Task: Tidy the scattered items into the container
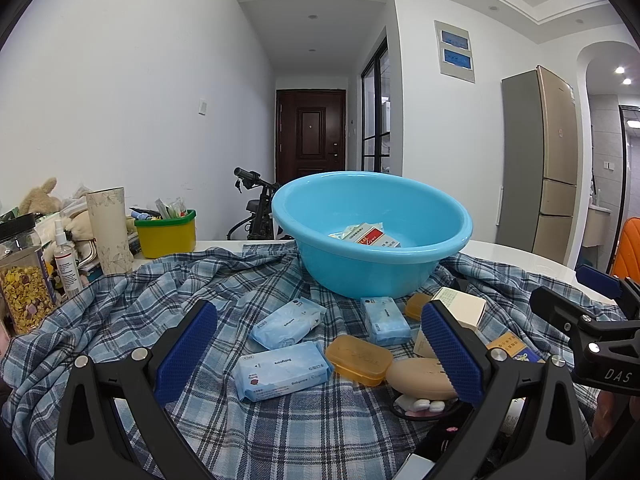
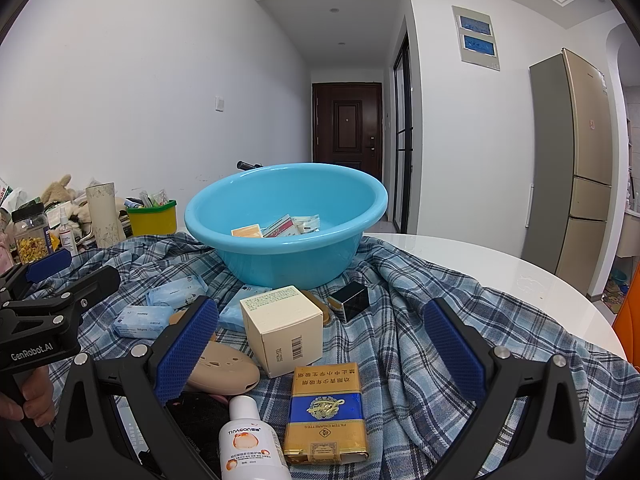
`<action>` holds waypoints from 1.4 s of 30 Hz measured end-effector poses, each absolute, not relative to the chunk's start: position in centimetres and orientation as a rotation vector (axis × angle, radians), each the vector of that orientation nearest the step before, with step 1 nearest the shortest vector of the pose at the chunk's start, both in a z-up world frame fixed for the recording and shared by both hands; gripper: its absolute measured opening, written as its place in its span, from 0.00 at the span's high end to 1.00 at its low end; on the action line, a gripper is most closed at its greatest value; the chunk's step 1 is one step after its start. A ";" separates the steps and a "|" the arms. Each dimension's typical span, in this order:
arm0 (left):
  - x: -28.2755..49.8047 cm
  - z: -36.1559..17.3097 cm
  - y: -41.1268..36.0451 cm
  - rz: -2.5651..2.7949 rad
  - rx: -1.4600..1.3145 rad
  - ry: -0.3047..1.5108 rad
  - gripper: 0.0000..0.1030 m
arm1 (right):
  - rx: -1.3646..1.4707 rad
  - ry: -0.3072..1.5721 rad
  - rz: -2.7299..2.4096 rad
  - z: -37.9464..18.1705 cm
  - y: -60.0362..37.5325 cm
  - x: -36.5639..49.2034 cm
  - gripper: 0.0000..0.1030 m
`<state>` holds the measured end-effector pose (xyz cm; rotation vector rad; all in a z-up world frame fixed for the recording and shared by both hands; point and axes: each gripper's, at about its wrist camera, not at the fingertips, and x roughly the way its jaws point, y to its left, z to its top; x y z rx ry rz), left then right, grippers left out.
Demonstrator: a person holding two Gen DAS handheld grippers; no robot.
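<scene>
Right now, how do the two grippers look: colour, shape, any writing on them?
Both are alike: black frames with silver bolts and two fingers with dark blue textured pads. The left gripper carries white "GenRobot.AI" lettering, readable in the right wrist view. The right gripper shows white "DAS" in the left wrist view. A hand grips the left handle; no sleeve shows.

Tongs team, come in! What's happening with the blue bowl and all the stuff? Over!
Both tongs, left and right, open, empty. Blue basin partly filled; tissue packs wait outside. Nothing blocking.
</scene>
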<state>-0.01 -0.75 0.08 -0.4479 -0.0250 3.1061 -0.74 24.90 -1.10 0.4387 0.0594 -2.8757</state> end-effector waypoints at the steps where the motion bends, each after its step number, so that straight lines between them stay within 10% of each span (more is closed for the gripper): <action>1: 0.0 0.1 -0.8 3.106 -0.448 -0.025 0.00 | 0.438 0.059 -2.876 -1.1 24.9 -0.7 0.01; 27: -0.3 0.8 -1.7 3.112 -0.537 -0.079 0.00 | 0.534 0.112 -2.927 -0.3 24.9 -0.9 0.01; 42: -1.4 9.8 -2.8 3.036 -0.847 -0.053 0.00 | 0.662 0.190 -2.800 10.4 25.4 -1.4 0.00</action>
